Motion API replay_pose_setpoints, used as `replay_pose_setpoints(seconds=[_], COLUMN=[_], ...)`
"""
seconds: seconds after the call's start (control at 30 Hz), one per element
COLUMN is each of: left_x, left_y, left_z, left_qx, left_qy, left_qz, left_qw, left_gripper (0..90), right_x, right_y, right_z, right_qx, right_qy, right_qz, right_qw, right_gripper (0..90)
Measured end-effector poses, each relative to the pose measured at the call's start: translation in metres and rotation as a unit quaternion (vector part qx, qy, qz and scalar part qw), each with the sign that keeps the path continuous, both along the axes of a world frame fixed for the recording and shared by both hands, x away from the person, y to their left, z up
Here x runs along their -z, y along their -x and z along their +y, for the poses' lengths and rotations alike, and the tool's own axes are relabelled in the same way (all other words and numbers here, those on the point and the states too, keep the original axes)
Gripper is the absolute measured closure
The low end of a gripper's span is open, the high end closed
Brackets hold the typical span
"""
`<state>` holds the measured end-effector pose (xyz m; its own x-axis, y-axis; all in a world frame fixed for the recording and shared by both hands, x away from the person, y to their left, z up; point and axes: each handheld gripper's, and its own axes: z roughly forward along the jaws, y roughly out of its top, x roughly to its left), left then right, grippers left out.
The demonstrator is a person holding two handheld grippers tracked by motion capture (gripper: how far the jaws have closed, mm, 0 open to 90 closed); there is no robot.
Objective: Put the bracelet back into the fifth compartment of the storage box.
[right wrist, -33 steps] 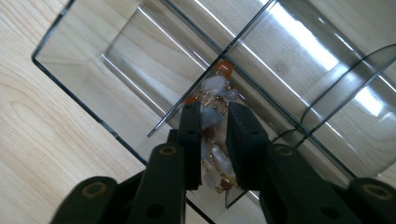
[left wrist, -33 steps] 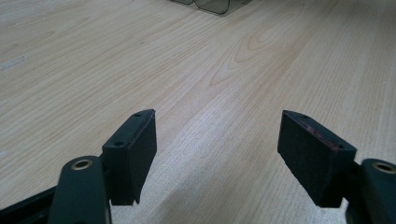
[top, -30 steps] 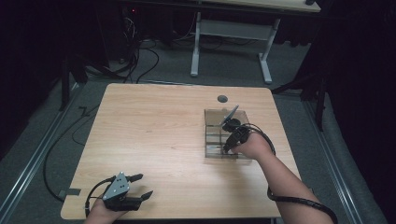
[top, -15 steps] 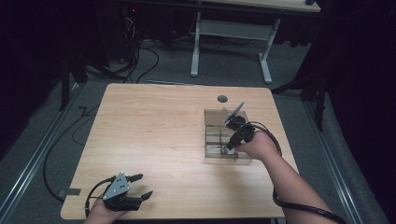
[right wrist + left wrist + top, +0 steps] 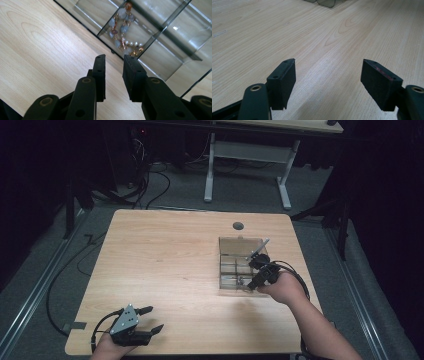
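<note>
A clear box [image 5: 227, 270] with several compartments sits on the right half of the wooden table [image 5: 165, 260], its lid [image 5: 240, 245] raised at the far side. A beaded bracelet [image 5: 122, 35] of pale blue, pearl and copper beads lies in one compartment; it shows as a small glint [image 5: 240, 280] in the high view. My right gripper [image 5: 254, 279] [image 5: 113, 58] hovers over the box's near edge, its jaws a narrow gap apart with nothing between them. My left gripper [image 5: 154, 318] [image 5: 328, 66] rests wide open over bare wood at the front left corner.
A round cable hole [image 5: 238, 225] lies behind the box. Beyond the table stand a white desk frame [image 5: 250, 155] and loose cables [image 5: 150, 175] on the floor. The box's corner [image 5: 324, 3] shows far off in the left gripper view.
My right gripper has shifted slightly over the box, first farther, then back toward its near edge. The left gripper has stayed put.
</note>
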<state>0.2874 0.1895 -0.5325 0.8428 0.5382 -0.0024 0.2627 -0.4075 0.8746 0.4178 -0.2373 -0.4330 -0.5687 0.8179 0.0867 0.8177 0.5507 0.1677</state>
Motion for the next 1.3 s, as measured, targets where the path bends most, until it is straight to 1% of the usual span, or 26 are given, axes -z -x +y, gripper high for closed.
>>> replay_pose_setpoints(seconds=[0.07,0.1,0.13,0.2,0.3,0.33,0.4,0.43,0.5,0.57,0.63,0.7,0.73,0.83,0.93,0.97,1.0,1.07,1.1,1.13,1.17,1.2,1.27,1.3], left_x=[0.000,0.000,0.000,0.000,0.000,0.000,0.000,0.000,0.000,0.000,0.000,0.000,0.000,0.000,0.000,0.000,0.000,0.000,0.000,0.000,0.000,0.000,0.000,0.000], left_y=[0.000,0.000,0.000,0.000,0.000,0.000,0.000,0.000,0.000,0.000,0.000,0.000,0.000,0.000,0.000,0.000,0.000,-0.001,-0.001,-0.001,-0.001,-0.001,-0.002,-0.002], left_z=[0.000,0.000,0.000,0.000,0.000,0.001,0.001,0.001,0.001,0.001,0.001,0.000,0.000,0.001,0.001,0.002,0.002,0.002,0.002,0.002,0.002,0.002,0.002,0.002], left_qx=[0.000,0.000,0.000,0.000,0.000,0.001,0.001,0.001,0.002,0.001,0.001,0.001,0.001,0.002,0.003,0.002,0.001,0.000,0.001,-0.001,-0.001,-0.002,-0.005,-0.006], left_qy=[0.000,0.000,0.000,0.000,0.001,0.001,0.001,0.001,0.002,0.002,0.002,0.002,0.002,0.003,0.006,0.007,0.007,0.009,0.009,0.010,0.010,0.011,0.012,0.012], left_qz=[0.000,0.000,0.000,0.000,-0.001,0.000,-0.001,-0.001,-0.001,0.000,0.000,-0.001,0.000,0.000,0.002,0.001,0.001,0.003,0.004,0.005,0.005,0.005,0.006,0.006], left_qw=[1.0000,1.0000,1.0000,1.0000,1.0000,1.0000,1.0000,1.0000,1.0000,1.0000,1.0000,1.0000,1.0000,1.0000,1.0000,1.0000,1.0000,1.0000,1.0000,0.9999,0.9999,0.9999,0.9999,0.9999], left_gripper=[28.7,28.7,28.7,28.7,28.6,28.6,28.6,28.6,28.6,28.6,28.6,28.6,28.5,28.5,28.4,28.3,28.3,28.2,28.2,28.1,28.1,28.1,28.1,28.0], right_x=[0.002,0.005,0.007,0.011,0.015,0.016,0.019,0.020,0.022,0.026,0.029,0.033,0.035,0.042,0.050,0.054,0.056,0.063,0.066,0.069,0.073,0.076,0.083,0.088], right_y=[0.002,0.007,0.008,0.012,0.017,0.018,0.023,0.026,0.029,0.034,0.038,0.043,0.046,0.056,0.067,0.072,0.075,0.082,0.086,0.090,0.094,0.097,0.103,0.107], right_z=[-0.001,-0.002,-0.002,-0.003,-0.005,-0.006,-0.007,-0.008,-0.008,-0.010,-0.012,-0.014,-0.015,-0.019,-0.024,-0.027,-0.028,-0.030,-0.032,-0.032,-0.034,-0.034,-0.035,-0.036], right_qx=[-0.003,0.000,-0.001,0.012,0.016,0.017,0.020,0.017,0.018,0.018,0.025,0.023,0.023,0.025,0.030,0.035,0.037,0.035,0.032,0.033,0.030,0.030,0.023,0.024], right_qy=[-0.001,-0.002,-0.004,-0.006,-0.009,-0.011,-0.015,-0.018,-0.019,-0.020,-0.029,-0.037,-0.041,-0.060,-0.091,-0.107,-0.113,-0.132,-0.137,-0.142,-0.151,-0.153,-0.159,-0.168], right_qz=[-0.001,-0.003,-0.002,-0.002,-0.006,-0.005,-0.010,-0.015,-0.016,-0.024,-0.026,-0.039,-0.048,-0.077,-0.116,-0.131,-0.141,-0.169,-0.181,-0.194,-0.214,-0.223,-0.249,-0.263], right_qw=[1.0000,1.0000,1.0000,0.9999,0.9998,0.9998,0.9997,0.9996,0.9995,0.9994,0.9989,0.9983,0.9977,0.9949,0.9887,0.9850,0.9828,0.9762,0.9733,0.9700,0.9645,0.9622,0.9550,0.9499], right_gripper=[73.2,71.7,71.2,71.2,70.4,70.3,69.6,69.5,68.8,67.9,66.5,64.6,63.7,60.5,56.9,55.9,54.9,53.3,52.9,52.2,51.5,51.1,50.4,50.4])
